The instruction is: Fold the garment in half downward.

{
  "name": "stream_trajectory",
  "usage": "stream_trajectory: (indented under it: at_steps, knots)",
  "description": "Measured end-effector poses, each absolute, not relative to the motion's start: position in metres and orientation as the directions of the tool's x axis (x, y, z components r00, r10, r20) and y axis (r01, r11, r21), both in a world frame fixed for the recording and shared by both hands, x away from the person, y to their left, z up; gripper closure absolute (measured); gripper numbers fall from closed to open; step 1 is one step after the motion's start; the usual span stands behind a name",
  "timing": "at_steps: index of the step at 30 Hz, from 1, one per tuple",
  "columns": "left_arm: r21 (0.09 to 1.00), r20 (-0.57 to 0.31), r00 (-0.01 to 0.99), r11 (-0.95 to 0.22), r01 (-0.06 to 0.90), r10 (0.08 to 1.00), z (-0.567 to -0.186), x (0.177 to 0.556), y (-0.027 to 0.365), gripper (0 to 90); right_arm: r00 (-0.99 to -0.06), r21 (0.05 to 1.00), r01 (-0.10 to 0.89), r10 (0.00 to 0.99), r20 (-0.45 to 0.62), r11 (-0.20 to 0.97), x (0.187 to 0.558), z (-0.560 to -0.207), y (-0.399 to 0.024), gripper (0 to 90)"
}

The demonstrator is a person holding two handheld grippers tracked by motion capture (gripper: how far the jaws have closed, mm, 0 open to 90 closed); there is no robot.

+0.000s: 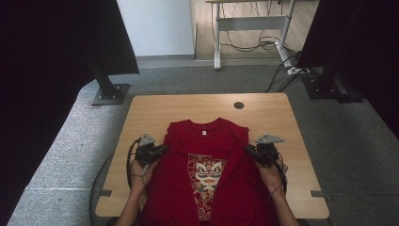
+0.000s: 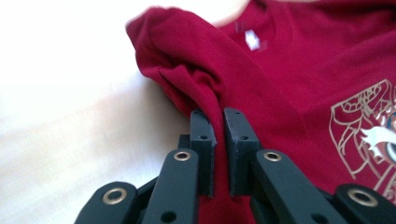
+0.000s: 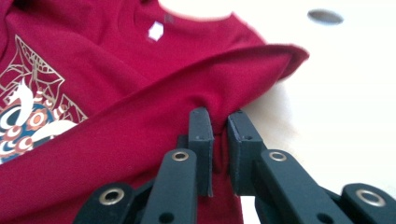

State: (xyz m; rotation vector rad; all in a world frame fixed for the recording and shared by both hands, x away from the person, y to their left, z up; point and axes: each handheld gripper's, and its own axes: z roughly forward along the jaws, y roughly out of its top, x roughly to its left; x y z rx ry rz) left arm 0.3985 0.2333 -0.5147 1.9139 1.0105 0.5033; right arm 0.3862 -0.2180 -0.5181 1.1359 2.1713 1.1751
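A dark red T-shirt (image 1: 207, 146) with a lion-face print (image 1: 207, 172) lies on the wooden table (image 1: 150, 108), collar away from me, its lower part hanging over the near edge. Both side edges are folded inward over the print. My left gripper (image 1: 162, 149) is shut on the shirt's left folded edge (image 2: 196, 79), with cloth pinched between its jaws (image 2: 219, 116). My right gripper (image 1: 248, 150) is shut on the right folded edge (image 3: 224, 74), a fold of fabric caught between its jaws (image 3: 219, 116). The white neck label (image 1: 204, 132) shows inside the collar.
A round cable hole (image 1: 238, 105) sits in the table's far right part. Bare wood lies left and right of the shirt. Black stands (image 1: 110, 92) and a desk frame with cables (image 1: 263, 44) stand on the grey carpet beyond the table.
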Motion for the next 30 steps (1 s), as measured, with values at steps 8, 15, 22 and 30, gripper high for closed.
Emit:
stream_trajectory:
  at_steps: [8,15,22,30]
  knots:
    - [0.917,-0.014,0.618,-0.236,0.321,0.786,-0.487,0.365,0.238,82.9,-0.600,0.889,0.347,0.799,-0.033,0.298,0.350,-0.482,-0.225,81.3]
    - [0.923,0.038,0.662,-0.281,0.265,0.748,-0.494,0.317,0.244,82.1,-0.648,0.892,0.326,0.761,-0.032,0.315,0.304,-0.487,-0.231,81.1]
    - [0.854,0.046,0.681,-0.382,0.352,0.731,-0.527,0.287,0.240,81.4,-0.687,0.834,0.414,0.727,0.022,0.366,0.282,-0.514,-0.230,81.1]
    - [0.763,0.106,0.677,-0.497,0.414,0.728,-0.554,0.291,0.225,80.2,-0.695,0.755,0.496,0.718,0.049,0.428,0.282,-0.546,-0.224,81.1]
